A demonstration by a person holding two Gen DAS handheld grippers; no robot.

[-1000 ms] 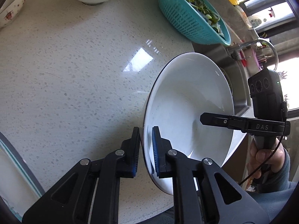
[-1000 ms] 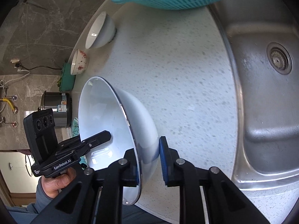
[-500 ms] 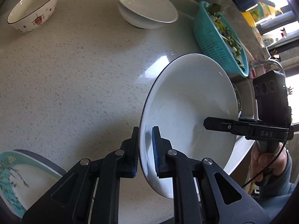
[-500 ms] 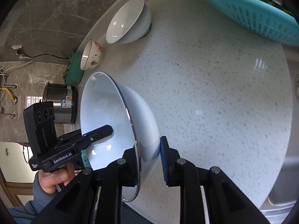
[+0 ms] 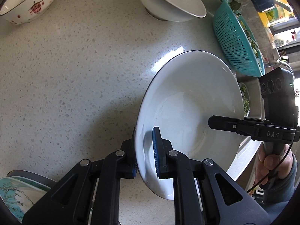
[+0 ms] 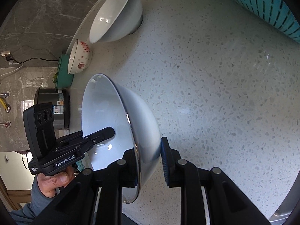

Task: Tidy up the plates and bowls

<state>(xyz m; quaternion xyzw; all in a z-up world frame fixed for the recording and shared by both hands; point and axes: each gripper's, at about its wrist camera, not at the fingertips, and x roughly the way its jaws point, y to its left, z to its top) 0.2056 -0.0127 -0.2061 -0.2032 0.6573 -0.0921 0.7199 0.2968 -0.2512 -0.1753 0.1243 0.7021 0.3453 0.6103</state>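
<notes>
A large white bowl [image 5: 187, 103] hangs tilted above the speckled counter [image 5: 75, 75], gripped at its rim from two sides. My left gripper [image 5: 145, 150] is shut on the near rim, with one blue pad inside the bowl and one outside. My right gripper [image 6: 150, 157] is shut on the opposite rim of the same bowl [image 6: 105, 116]. Farther along the counter stand a plain white bowl [image 5: 168, 1] [image 6: 116, 13] and a red-patterned bowl [image 5: 28, 1] [image 6: 79, 56]. A teal-patterned dish [image 5: 15, 193] shows at the lower left edge of the left wrist view.
A teal colander [image 5: 236, 43] of greens stands by the sink, beyond the held bowl. A steel rice cooker [image 6: 54, 108] and a green tub [image 6: 63, 73] sit at the counter's far end. A person's hand [image 6: 54, 180] holds each gripper's handle.
Both grippers have carried the white bowl across the counter, away from the sink. The plain white and red-patterned bowls now look nearer, and the teal-patterned dish has come into view.
</notes>
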